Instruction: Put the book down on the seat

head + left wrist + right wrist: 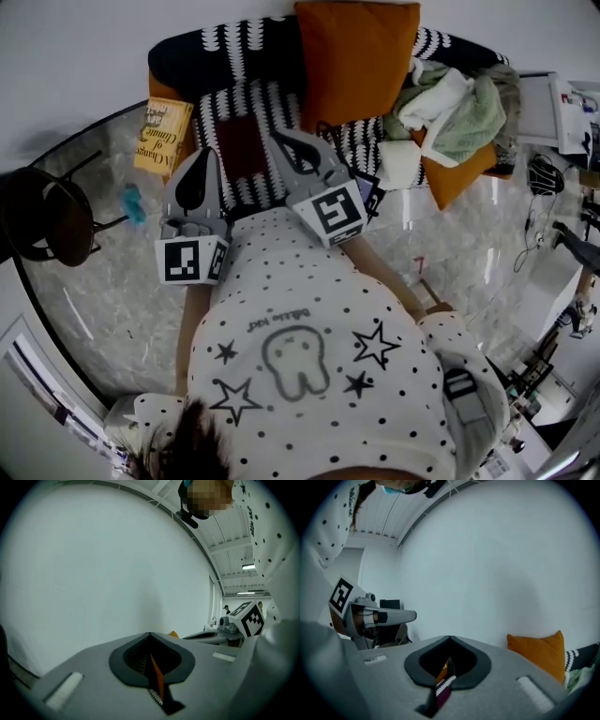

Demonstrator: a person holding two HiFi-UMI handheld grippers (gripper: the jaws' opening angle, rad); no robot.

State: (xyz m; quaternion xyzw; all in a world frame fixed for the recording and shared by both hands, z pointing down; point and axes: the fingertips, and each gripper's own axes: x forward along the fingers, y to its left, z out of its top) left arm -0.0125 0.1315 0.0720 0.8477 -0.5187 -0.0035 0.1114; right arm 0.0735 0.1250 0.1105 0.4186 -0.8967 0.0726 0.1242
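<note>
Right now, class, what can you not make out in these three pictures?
- Head view: the front of the sofa seat is hidden behind the left gripper and right gripper.
- Head view: the yellow book's smaller print is too small to read.
- Gripper views: the book lies outside both; they face a white wall.

One book (pixel 162 137), two orange cushions (pixel 356 61), one stool (pixel 47 220) — towels (pixel 459 112) (perhaps three).

I can make out one title: the book (pixel 162 137) has a yellow cover that seems to read "Changes of Climate", printed sideways to me. The shirt (pixel 309 375) carries a short line of print above a tooth drawing, upside down and too blurred to read.
</note>
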